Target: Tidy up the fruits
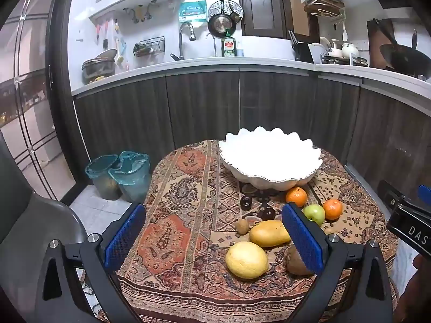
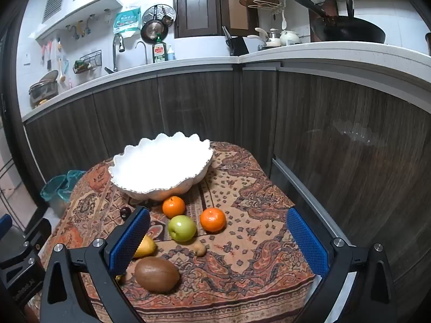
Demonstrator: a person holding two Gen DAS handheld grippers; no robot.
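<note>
A white scalloped bowl (image 1: 269,158) (image 2: 161,164) stands empty at the far side of a small table under a patterned cloth (image 1: 183,215). In front of it lie two oranges (image 1: 296,196) (image 1: 333,209), a green apple (image 1: 314,213) (image 2: 182,228), a mango (image 1: 269,233), a lemon (image 1: 246,260), a large brown kiwi (image 2: 157,274), two dark plums (image 1: 246,202) and a small kiwi (image 1: 242,226). My left gripper (image 1: 214,238) hovers open over the near left of the table, the lemon between its fingers' lines. My right gripper (image 2: 218,239) hangs open above the near right, nothing held.
Two bins lined with teal bags (image 1: 121,175) stand on the floor left of the table. Dark wood cabinets (image 1: 204,107) under a white counter run behind and to the right. A grey chair back (image 1: 40,231) is at the near left.
</note>
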